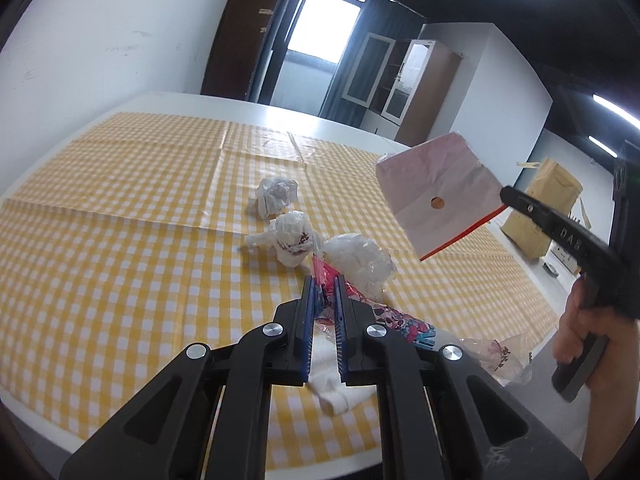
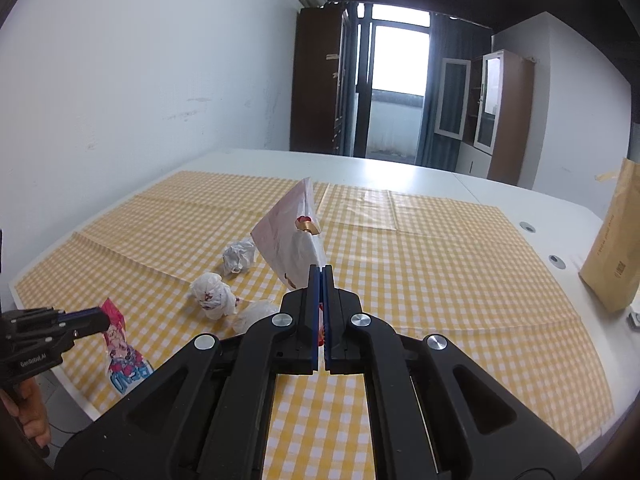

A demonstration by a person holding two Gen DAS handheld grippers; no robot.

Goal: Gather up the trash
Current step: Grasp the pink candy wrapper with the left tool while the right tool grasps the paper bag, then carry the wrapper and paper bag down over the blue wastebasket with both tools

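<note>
My left gripper (image 1: 323, 280) is shut on a pink printed plastic wrapper (image 1: 396, 322) and holds it above the near table edge; the wrapper also shows in the right wrist view (image 2: 120, 354) hanging from the left gripper (image 2: 105, 320). My right gripper (image 2: 320, 270) is shut on a flat white-pink paper bag (image 2: 290, 240) held upright in the air; the bag shows in the left wrist view (image 1: 438, 192). Three crumpled white wads lie on the yellow checked cloth: one far (image 1: 277, 194), one printed (image 1: 290, 236), one clear plastic (image 1: 358, 266).
The checked cloth (image 2: 440, 280) covers a white table (image 2: 400, 172). A brown paper bag (image 2: 614, 248) stands at the table's right edge, also in the left wrist view (image 1: 540, 208). A white crumpled sheet (image 1: 332, 392) lies under the left fingers.
</note>
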